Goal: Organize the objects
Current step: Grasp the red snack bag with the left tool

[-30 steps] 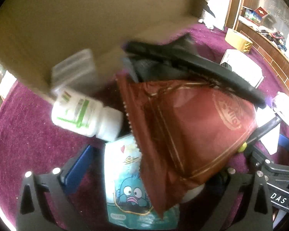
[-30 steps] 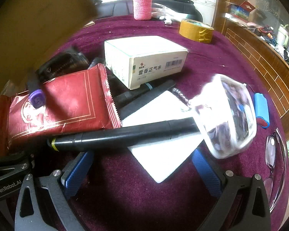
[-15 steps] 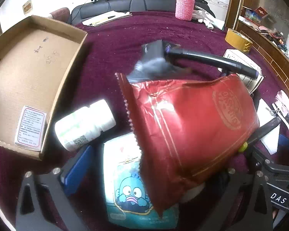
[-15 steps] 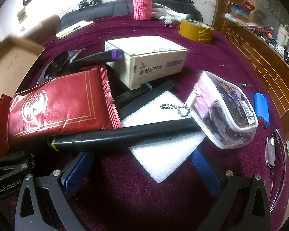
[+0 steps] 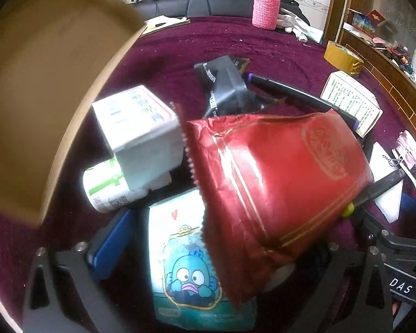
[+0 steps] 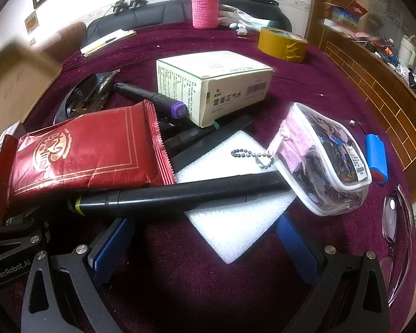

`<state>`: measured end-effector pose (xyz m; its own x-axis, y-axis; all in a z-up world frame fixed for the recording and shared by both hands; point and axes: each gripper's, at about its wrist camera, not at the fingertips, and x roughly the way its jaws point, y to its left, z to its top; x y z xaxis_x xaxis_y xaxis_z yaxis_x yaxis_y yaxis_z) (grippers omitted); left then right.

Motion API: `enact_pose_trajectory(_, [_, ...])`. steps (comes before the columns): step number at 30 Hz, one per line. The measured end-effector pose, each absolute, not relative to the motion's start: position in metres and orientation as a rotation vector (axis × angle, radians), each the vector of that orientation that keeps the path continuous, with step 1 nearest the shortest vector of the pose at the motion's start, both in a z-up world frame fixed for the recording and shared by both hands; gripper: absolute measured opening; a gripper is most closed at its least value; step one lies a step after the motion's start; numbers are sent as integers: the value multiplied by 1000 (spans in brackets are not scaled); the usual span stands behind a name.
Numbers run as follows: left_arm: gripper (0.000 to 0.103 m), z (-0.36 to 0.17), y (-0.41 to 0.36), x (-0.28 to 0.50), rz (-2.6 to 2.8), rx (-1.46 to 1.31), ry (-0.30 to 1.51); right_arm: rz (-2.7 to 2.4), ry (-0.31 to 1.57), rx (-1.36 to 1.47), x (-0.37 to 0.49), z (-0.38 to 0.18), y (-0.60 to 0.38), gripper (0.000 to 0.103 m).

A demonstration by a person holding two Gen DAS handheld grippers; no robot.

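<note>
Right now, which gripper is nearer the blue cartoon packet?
Left. The left gripper has the blue cartoon packet lying between its open fingers, partly under the red foil pack. The right gripper hovers open over the white foam pad; that view doesn't show the packet.

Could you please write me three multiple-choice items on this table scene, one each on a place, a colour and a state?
1. The black marker lies partly on:
A. white foam sheet
B. tape roll
C. pink bottle

2. The cylinder beside the clear pouch is:
A. green
B. blue
C. yellow

3. The right gripper is:
A. shut on the marker
B. shut on the foam
C. open

Answers:
1 A: its right part crosses the foam.
2 B: the blue cylinder lies right of the pouch.
3 C: the fingers stand apart.
</note>
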<state>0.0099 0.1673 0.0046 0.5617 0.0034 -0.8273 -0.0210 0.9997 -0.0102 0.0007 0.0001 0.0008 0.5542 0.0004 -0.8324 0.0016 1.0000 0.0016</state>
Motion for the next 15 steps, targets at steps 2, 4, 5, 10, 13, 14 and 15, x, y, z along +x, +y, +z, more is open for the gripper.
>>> enact_pose_trajectory(2, [103, 5, 167, 10, 14, -20, 974, -1, 983, 2, 1, 1, 0, 103])
enact_pose_trajectory(4, [103, 5, 167, 10, 14, -20, 975, -1, 983, 2, 1, 1, 0, 103])
enact_pose_trajectory(5, [103, 5, 168, 10, 14, -20, 975, -1, 983, 2, 1, 1, 0, 103])
enact_pose_trajectory(10, [103, 5, 168, 11, 14, -20, 975, -1, 983, 2, 1, 1, 0, 103])
enact_pose_trajectory(13, [103, 5, 168, 10, 14, -20, 974, -1, 984, 2, 1, 1, 0, 103])
enact_pose_trajectory(14, [103, 5, 168, 10, 14, -20, 975, -1, 983, 2, 0, 1, 0, 103])
enact_pose_trajectory(15, [103, 5, 167, 10, 14, -20, 974, -1, 983, 2, 1, 1, 0, 103])
